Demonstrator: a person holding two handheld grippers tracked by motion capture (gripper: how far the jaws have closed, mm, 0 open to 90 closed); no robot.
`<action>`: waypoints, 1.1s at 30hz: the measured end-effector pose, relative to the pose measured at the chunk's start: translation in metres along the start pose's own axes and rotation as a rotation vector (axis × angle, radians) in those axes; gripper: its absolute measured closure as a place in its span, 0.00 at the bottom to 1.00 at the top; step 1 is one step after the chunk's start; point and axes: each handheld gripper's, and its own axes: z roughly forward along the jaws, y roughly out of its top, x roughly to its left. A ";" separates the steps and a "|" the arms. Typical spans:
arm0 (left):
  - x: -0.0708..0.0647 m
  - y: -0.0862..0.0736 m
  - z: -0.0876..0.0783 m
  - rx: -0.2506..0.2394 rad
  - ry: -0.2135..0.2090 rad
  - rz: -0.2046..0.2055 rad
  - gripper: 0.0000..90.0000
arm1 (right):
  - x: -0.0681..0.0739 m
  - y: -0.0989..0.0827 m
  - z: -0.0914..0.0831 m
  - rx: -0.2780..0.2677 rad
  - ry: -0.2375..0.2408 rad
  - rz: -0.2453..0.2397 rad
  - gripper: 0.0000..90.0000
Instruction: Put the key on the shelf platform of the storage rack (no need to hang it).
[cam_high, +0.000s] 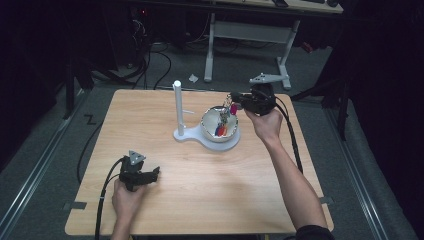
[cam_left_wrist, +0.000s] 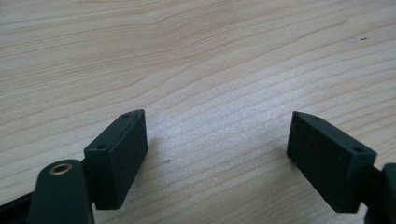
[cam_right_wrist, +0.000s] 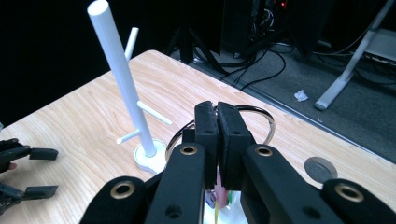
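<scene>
The key ring (cam_right_wrist: 254, 116) sat pinched in my right gripper (cam_right_wrist: 217, 116), jaws clamped together on the thin metal loop, and the coloured tags (cam_high: 221, 129) hung from it down into the white bowl (cam_high: 210, 131). In the high view my right gripper (cam_high: 235, 101) hovered just over the bowl's far rim, with the bunch partly lifted and its lower end not yet clear of the bowl. Beside the bowl, on the same white base, stood the peg stand (cam_high: 177, 107); from my right gripper view its post (cam_right_wrist: 123, 79) rose tall, with short side pegs (cam_right_wrist: 154, 113) sticking out low down.

My left gripper (cam_high: 150, 175) rested near the front left of the worktop (cam_high: 165, 200), well apart from the action, jaws wide apart with nothing but bare wood between them.

I judged this as the lifting step: keys out of the bowl, on their way to a peg. The next move called for raising the bunch clear of the rim, carrying it across to the stand, and lining the open ring up with a peg tip so it could slide on. The ring was thin and my hold small, so a steady wrist mattered; a swing of the tags could knock the ring off line.
</scene>
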 end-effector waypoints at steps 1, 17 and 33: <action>0.000 0.000 0.000 -0.001 -0.001 -0.001 0.23 | 0.000 -0.001 0.003 0.006 -0.005 0.003 0.99; 0.000 0.000 0.000 0.001 0.001 0.000 0.23 | -0.007 -0.016 0.025 0.039 -0.027 0.038 0.99; 0.000 0.000 0.000 -0.001 0.001 -0.001 0.23 | -0.007 -0.032 0.040 0.067 -0.024 0.060 0.99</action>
